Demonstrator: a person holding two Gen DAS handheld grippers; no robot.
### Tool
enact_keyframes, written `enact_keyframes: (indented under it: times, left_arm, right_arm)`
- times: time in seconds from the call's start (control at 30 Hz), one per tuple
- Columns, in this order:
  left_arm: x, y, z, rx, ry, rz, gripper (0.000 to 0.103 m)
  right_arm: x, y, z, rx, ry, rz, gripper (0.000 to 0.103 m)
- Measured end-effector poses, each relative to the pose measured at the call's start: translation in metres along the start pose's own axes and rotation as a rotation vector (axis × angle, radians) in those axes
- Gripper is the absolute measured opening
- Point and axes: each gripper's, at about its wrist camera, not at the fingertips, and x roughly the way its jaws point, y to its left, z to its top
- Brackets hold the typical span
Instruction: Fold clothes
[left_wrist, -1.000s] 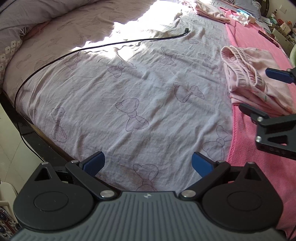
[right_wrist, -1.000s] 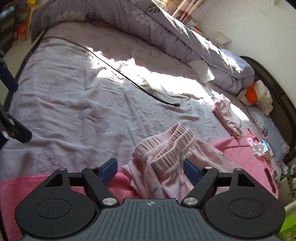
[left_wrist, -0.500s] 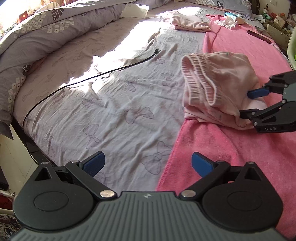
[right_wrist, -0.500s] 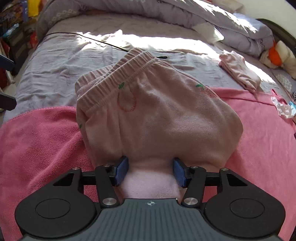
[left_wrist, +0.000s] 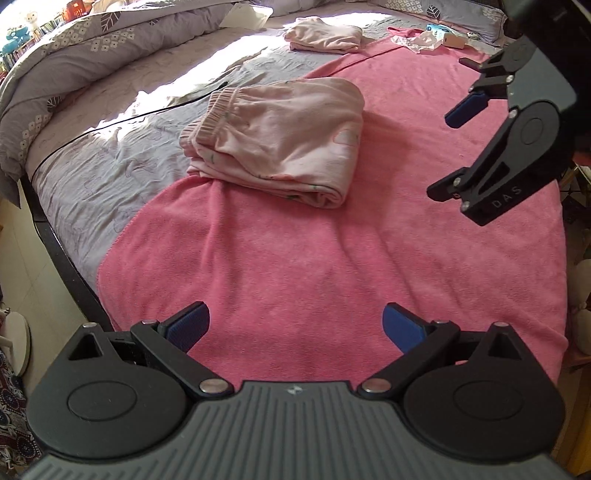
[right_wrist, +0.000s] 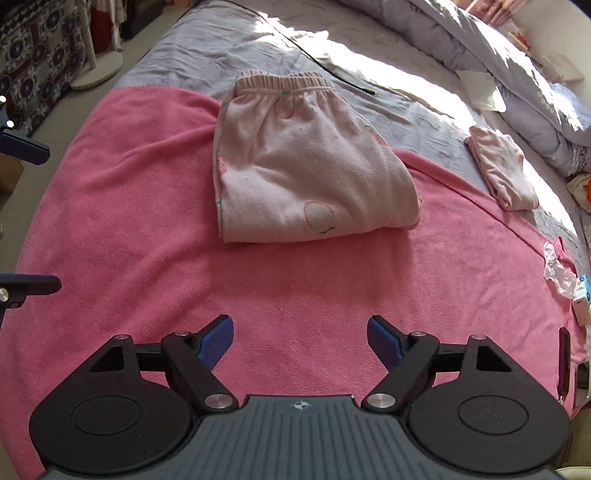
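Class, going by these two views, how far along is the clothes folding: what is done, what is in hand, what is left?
Done: the pink trousers lie folded, partly on the pink towel, and a smaller folded pink garment sits farther up the bed. In hand: nothing; the left tool and right tool are both open and empty. Left: no unfolded clothing is visible.

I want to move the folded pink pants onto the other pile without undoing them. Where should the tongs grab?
Probably the thick folded edge of the folded pink pants nearest the open right tongs, coming in low over the pink towel. There all layers meet in one rounded roll; the elastic waistband end lies loose and far.
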Motion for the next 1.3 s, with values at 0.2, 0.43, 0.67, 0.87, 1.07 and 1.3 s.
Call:
enact_keyframes:
  times: [0.2,0.43,0.67,0.87,1.07,1.3]
  left_arm:
    - [0.006,-0.006,0.010,0.060,-0.035,0.047,0.102]
    - [0.013,0.033,0.050,0.061,-0.131,0.156,0.101]
    - [0.051,0.019,0.098,0.247,-0.206,0.182,0.098]
    - [0.136,-0.006,0.137,0.305,-0.003,0.183,0.098]
    - [0.169,0.017,0.149,0.149,0.103,0.118,0.103]
    - [0.128,-0.004,0.138,0.202,0.071,0.167,0.101]
  right_arm:
    - [0.015,0.005,0.026,-0.152,0.010,-0.003,0.083]
    - [0.017,-0.026,0.054,-0.156,-0.192,0.117,0.083]
    - [0.061,-0.074,0.071,-0.332,-0.319,0.259,0.076]
    - [0.128,-0.082,0.080,-0.399,-0.238,0.345,0.093]
    - [0.151,-0.103,0.086,-0.321,-0.223,0.484,0.103]
    - [0.123,-0.179,0.040,0.031,-0.291,0.580,0.094]
